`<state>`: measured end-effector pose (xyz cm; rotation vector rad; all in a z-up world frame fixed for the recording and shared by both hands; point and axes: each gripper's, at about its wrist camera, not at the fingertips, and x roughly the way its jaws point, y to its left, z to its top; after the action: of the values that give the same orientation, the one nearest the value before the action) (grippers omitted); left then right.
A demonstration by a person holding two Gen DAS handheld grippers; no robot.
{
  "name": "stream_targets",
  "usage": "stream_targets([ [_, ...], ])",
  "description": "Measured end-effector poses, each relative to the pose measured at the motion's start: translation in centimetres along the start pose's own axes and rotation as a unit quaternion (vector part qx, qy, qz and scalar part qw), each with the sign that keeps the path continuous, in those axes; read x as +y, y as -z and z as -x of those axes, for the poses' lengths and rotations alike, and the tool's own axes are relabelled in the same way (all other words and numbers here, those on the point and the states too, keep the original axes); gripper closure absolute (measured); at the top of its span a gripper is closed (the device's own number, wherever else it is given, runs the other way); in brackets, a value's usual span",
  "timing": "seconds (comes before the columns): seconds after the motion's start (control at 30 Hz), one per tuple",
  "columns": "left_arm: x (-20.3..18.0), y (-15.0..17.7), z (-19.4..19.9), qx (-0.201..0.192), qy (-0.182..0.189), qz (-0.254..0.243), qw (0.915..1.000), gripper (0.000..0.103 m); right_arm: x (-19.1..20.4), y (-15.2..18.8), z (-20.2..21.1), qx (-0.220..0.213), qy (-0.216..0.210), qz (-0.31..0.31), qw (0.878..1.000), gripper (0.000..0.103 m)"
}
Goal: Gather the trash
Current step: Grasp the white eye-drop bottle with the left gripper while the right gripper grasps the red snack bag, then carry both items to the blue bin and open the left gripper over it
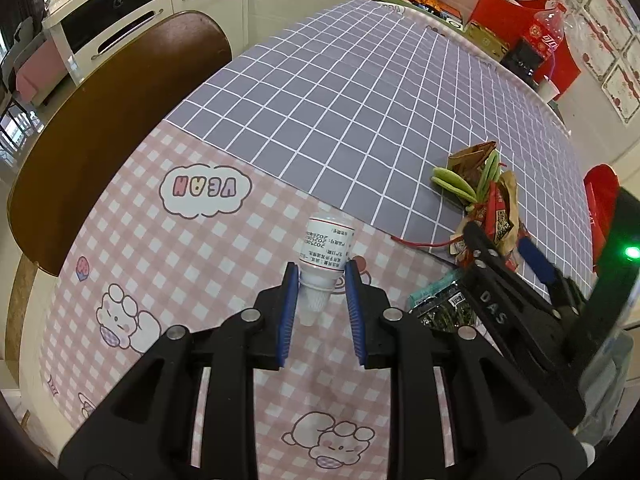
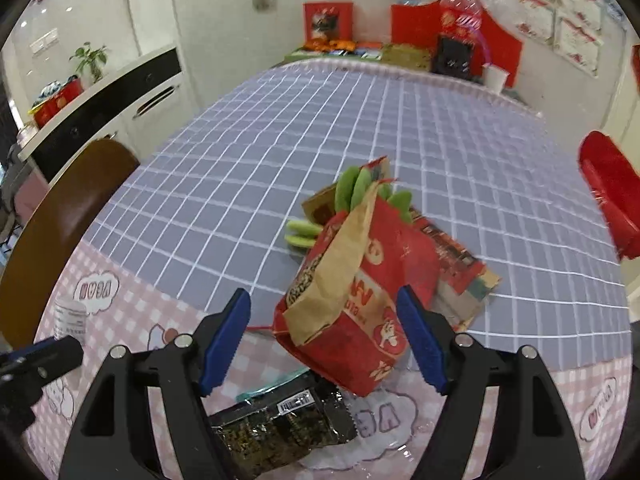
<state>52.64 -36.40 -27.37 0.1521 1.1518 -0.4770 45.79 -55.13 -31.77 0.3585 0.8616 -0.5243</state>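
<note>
A small white plastic bottle (image 1: pixel 326 256) with a printed label lies on the pink checked tablecloth, its neck between my left gripper's (image 1: pixel 322 276) blue pads, which touch its shoulders. The bottle also shows at the far left of the right wrist view (image 2: pixel 70 318). My right gripper (image 2: pixel 324 312) is open around a red paper snack bag (image 2: pixel 360 300) with a brown paper flap. Green pea pods (image 2: pixel 354 188) lie behind the bag. A dark foil wrapper (image 2: pixel 280 424) lies under the right gripper, also seen in the left wrist view (image 1: pixel 444 308).
A flat printed red wrapper (image 2: pixel 456 264) lies right of the bag. The table (image 1: pixel 340 92) carries a grey grid cloth. A brown chair back (image 1: pixel 100 140) stands at the left edge. Red boxes (image 2: pixel 456 36) crowd the far end. A red item (image 2: pixel 612 192) sits at the right edge.
</note>
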Motion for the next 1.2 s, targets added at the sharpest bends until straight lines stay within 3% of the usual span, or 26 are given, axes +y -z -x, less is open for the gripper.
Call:
stream_targets([
  [0.27,0.9,0.8,1.9,-0.012,0.01,0.008,0.9999,0.079,-1.6,-0.7,3.1,-0.02,-0.033,-0.011,0.999,0.071],
  [0.5,3.7,2.7,5.8,-0.036,0.017,0.035,0.9986,0.079,1.0,-0.8,9.9,-0.063,-0.091,0.014,0.994,0.073],
  [0.7,9.0,6.8,10.7,-0.062,0.009,0.081,0.9948,0.079,6.2,1.1,15.7,-0.071,-0.165,0.059,0.982,0.073],
  [0.83,13.6,10.5,13.8,-0.071,-0.005,0.117,0.9906,0.079,11.1,4.2,18.6,-0.051,-0.221,0.098,0.969,0.073],
  [0.97,19.0,15.4,17.1,-0.074,-0.031,0.156,0.9844,0.079,17.4,9.1,21.2,-0.011,-0.283,0.142,0.948,0.073],
  [1.2,28.8,25.9,21.5,-0.056,-0.073,0.247,0.9646,0.079,27.6,18.8,24.0,0.082,-0.357,0.211,0.906,0.073],
])
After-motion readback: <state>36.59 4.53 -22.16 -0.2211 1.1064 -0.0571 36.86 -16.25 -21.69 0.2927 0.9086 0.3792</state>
